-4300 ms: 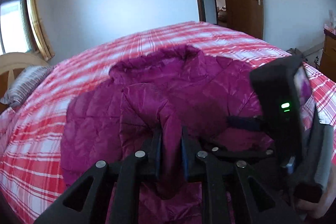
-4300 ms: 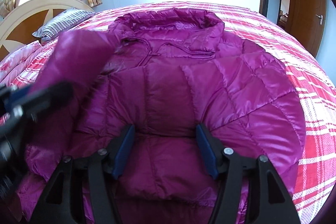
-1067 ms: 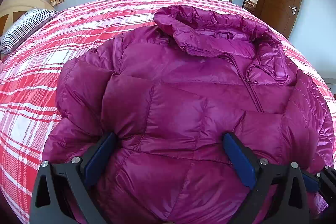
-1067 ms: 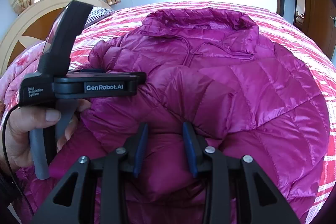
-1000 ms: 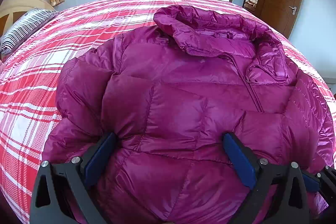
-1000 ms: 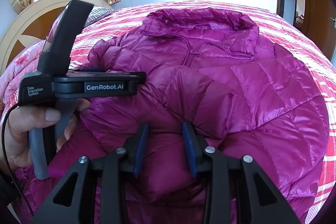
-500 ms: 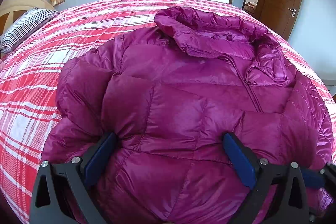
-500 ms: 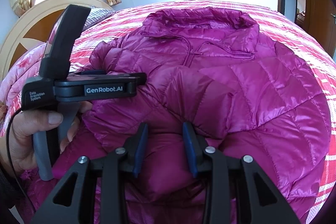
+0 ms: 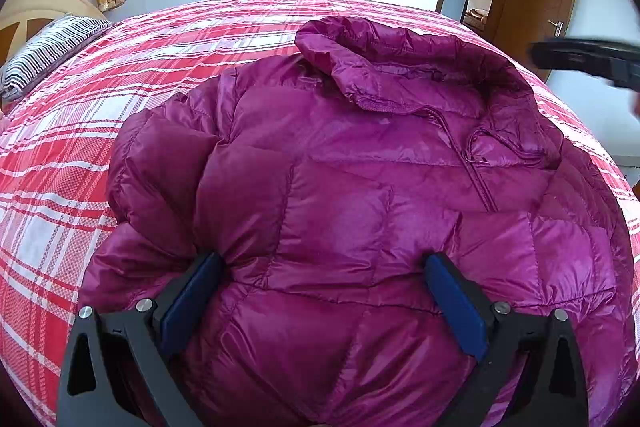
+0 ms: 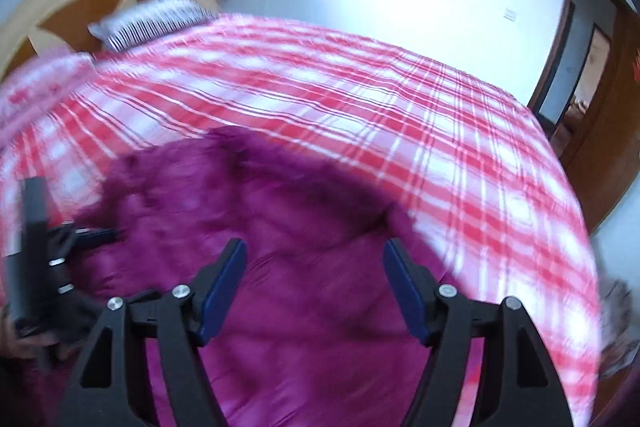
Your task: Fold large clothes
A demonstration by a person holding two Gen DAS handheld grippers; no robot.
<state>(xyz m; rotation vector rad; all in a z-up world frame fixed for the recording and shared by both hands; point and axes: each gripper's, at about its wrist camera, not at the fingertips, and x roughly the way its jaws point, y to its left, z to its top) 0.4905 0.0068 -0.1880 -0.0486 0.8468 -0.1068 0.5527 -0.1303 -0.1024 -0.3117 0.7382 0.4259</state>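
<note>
Your right gripper point(image 10: 312, 263) opens, empty, above the jacket point(image 9: 360, 207); left gripper point(image 9: 320, 287) fingers spread wide. Next, grasp the hem at 6 o'clock.

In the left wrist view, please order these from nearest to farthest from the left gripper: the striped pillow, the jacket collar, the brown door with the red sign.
From the left gripper:
1. Jacket collar, straight ahead, at the far end of the purple jacket.
2. Striped pillow, far left, at the head of the bed.
3. Brown door, upper right, beyond the bed.
</note>
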